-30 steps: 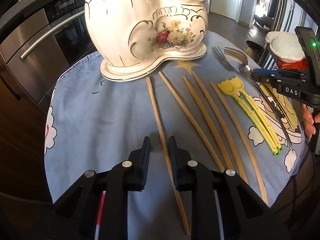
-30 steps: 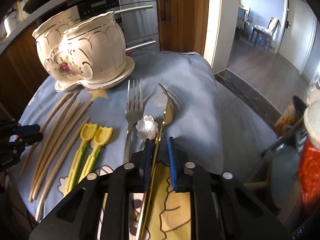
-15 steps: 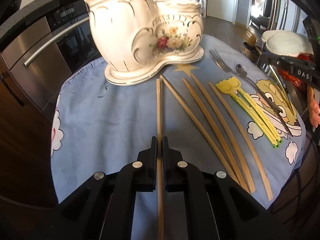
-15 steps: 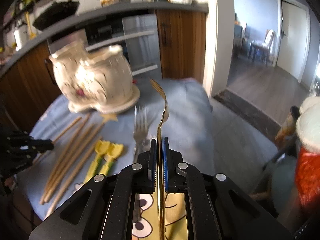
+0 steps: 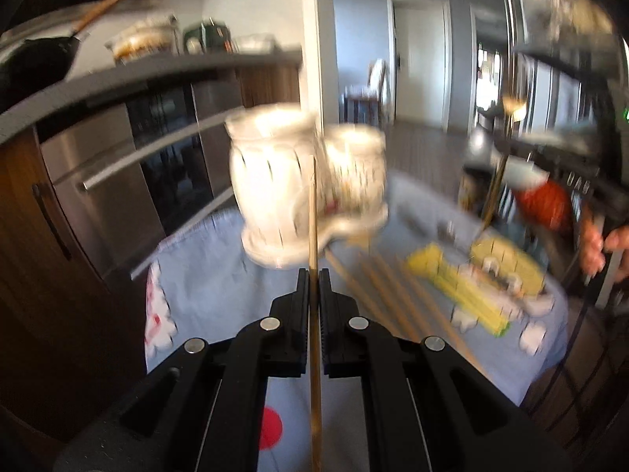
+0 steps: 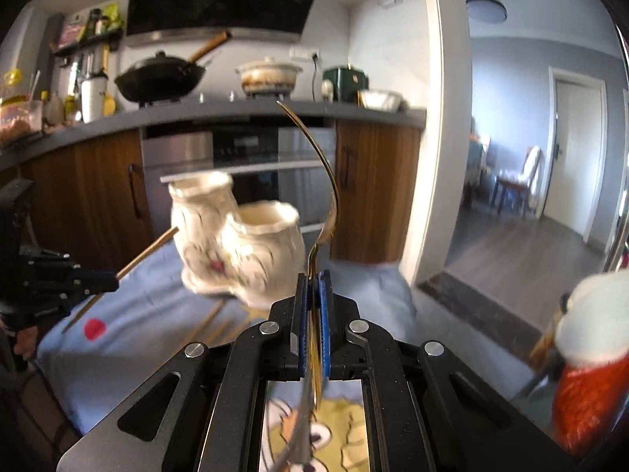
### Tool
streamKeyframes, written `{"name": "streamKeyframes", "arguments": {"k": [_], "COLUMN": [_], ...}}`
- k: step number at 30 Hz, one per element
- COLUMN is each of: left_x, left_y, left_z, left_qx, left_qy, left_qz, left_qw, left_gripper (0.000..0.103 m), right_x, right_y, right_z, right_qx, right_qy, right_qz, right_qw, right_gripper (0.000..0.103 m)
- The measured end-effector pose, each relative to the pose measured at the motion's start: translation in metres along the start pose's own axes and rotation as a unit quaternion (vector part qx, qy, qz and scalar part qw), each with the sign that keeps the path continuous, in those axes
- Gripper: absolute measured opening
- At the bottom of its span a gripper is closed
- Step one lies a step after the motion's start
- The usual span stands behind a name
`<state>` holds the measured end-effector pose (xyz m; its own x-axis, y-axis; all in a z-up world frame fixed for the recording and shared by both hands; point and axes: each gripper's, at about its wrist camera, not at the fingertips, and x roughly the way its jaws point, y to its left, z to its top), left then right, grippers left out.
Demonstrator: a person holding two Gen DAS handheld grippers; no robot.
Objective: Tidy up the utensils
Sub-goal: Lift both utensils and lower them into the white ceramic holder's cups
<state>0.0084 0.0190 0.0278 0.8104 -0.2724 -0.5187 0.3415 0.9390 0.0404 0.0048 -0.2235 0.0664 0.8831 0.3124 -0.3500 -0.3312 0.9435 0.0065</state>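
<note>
My left gripper (image 5: pixel 313 275) is shut on a wooden chopstick (image 5: pixel 313 212) and holds it lifted, pointing at the white two-pot ceramic holder (image 5: pixel 291 188). My right gripper (image 6: pixel 313 277) is shut on a gold spoon (image 6: pixel 328 192), raised above the table with its bowl curving up. The holder (image 6: pixel 240 236) stands ahead and left of the spoon. The left gripper (image 6: pixel 59 279) with its chopstick (image 6: pixel 145 251) shows in the right wrist view. Several chopsticks (image 5: pixel 389 295) and yellow utensils (image 5: pixel 460 287) lie on the blue cloth (image 5: pixel 204 275).
Oven and wooden cabinets (image 6: pixel 243 165) stand behind the table. A red and white object (image 6: pixel 589 354) sits at the right, off the table edge. The left wrist view is blurred by motion.
Both grippers have lifted their utensils off the cloth: the left raised the chopstick, the right raised the spoon higher. Both views now look more level toward the holder.
</note>
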Motion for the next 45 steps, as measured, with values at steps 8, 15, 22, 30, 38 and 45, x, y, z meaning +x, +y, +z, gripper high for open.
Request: {"name": "streamKeyframes", "arguments": {"k": [8,15,22,30,38,45], "left_x": [-0.022,0.0,0.046,0.092,0.083,0.079], "left_y": [0.025,0.046,0.057,0.053,0.048,0.051], "left_z": [0.05,0.113,0.154,0.152,0.115,0.097], "left_qx": [-0.044,-0.069,-0.104,-0.103,-0.071,-0.07], "left_qy": [-0.111,-0.147,-0.166,-0.168,-0.137,-0.109], "left_qz": [-0.007,-0.033,-0.03,0.021,0.027,0.035], "left_qw": [0.9928,0.9863,0.9801,0.9802,0.9876,0.9909], "left_gripper": [0.005,0.005,0.005,0.005,0.005,0.005], "right_x": [0.015,0.028,0.052,0.097,0.136,0.147], "right_y": [0.009,0.006,0.002,0.003,0.003,0.003], "right_z": [0.04,0.081,0.115,0.103,0.07,0.057], "right_qx": [0.016,0.047,0.085,0.102,0.112,0.118], "right_qy": [-0.042,-0.067,-0.097,-0.068,0.0,0.024], "right_qz": [0.021,0.052,0.068,0.067,0.072,0.061], "right_qw": [0.999,0.995,0.989,0.99,0.991,0.991], "right_gripper": [0.006,0.006,0.006,0.006,0.006,0.007]}}
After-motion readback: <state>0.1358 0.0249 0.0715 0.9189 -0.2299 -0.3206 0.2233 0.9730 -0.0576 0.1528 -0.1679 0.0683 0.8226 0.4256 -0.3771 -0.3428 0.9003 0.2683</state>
